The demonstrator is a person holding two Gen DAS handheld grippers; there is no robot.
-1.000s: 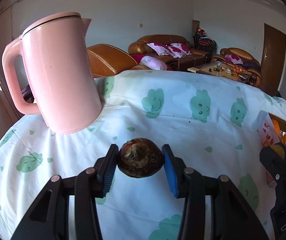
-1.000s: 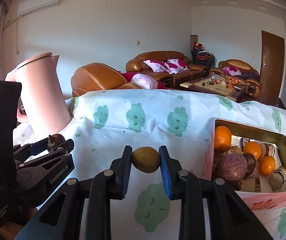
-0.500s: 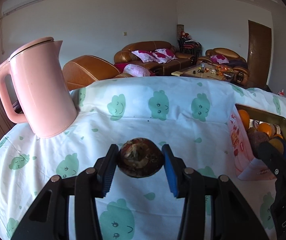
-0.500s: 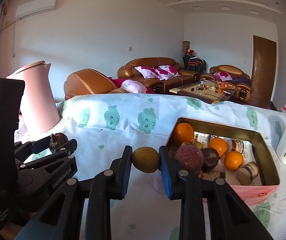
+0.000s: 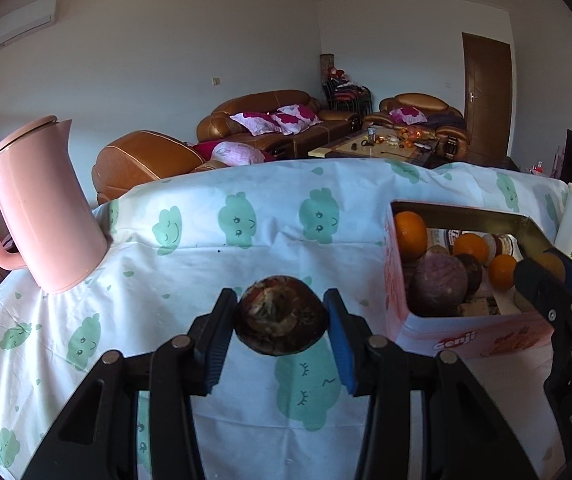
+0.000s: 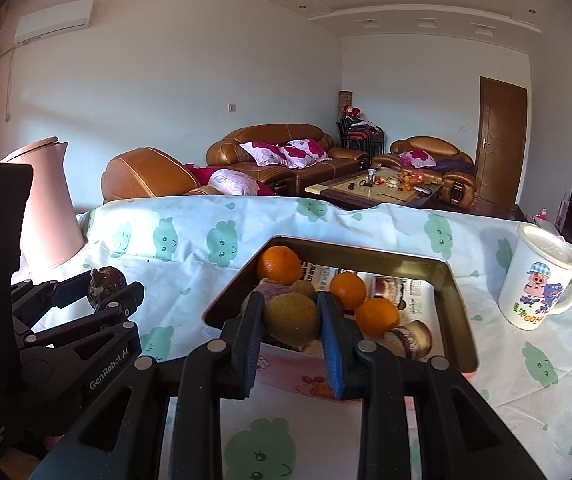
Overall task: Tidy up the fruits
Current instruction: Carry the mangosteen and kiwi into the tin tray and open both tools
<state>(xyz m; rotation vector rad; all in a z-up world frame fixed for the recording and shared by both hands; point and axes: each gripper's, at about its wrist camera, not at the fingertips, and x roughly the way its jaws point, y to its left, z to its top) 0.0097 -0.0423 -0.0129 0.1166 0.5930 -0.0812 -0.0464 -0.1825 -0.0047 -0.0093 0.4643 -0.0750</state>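
Left claw (image 5: 281,322): I had it clenched on a dark brown, rough-skinned fruit (image 5: 281,321), gripped at its widest girth, held above the counter (image 5: 206,256) and just left of the pink tin (image 5: 466,336).
Right claw (image 6: 291,319): I had it clamped on a greenish-brown kiwi-like fruit (image 6: 292,317), squeezed across its middle, hanging over the near-left corner of the tin's opening.
Pink tin: it sat on the cloud-print cloth and already held several oranges (image 6: 279,265), a large purple fruit (image 5: 438,288) and some darker pieces I could not name.
How the dark fruit should handle: I judged it light and fairly firm, with a wrinkled shell that gives the pads good bite; a hard squeeze might crack it.
How the kiwi-like fruit should handle: I judged it light, a little soft and easy to bruise, so a grip across the belly seemed the safest hold.
Step in hand: as I read it, the right fruit was about to go into the tin, with the left one waiting its turn.
Risk: I thought the piled fruit left little flat room, so a dropped piece could roll off an orange.
Bystanders: a pink kettle (image 5: 38,208) stood far left and a cartoon mug (image 6: 540,278) stood right of the tin, both apart from it.
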